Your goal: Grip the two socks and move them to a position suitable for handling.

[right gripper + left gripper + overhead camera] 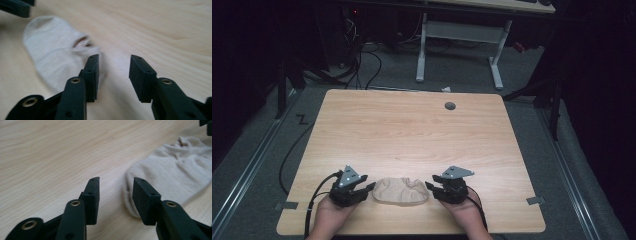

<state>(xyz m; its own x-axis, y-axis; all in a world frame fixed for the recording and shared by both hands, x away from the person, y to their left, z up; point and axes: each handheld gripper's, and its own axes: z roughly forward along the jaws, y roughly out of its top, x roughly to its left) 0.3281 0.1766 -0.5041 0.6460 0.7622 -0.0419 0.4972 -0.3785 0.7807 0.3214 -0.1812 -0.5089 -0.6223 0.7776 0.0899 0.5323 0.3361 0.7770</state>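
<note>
a beige sock point(401, 190) is seen lying flat and slightly rumpled on the wooden desk point(412, 130), close to the near edge and about midway between left and right. in the left gripper view the sock point(172, 167) is shown with its rounded end just past the right-hand jaw, and the bare desk point(50, 152) is seen between the jaws. in the right gripper view the sock point(52, 52) is shown with its opening turned toward that camera, partly behind the left-hand jaw, the desk point(162, 27) lying bare in the gap. the left tongs point(371, 187) are held just beside the sock's left end and the right tongs point(429, 186) just beside its right end, each pointed inward at it. both pairs of tongs are spread apart, and nothing is gripped by either; whether a jaw tip brushes the fabric cannot be told. the person's hands are seen coming in from the near edge behind the tongs. a small grey round cap point(450, 105) is set in the desk at its far right. beyond the desk, a white-legged table point(462, 35) and dark cables point(362, 65) are seen on the grey floor.
</note>
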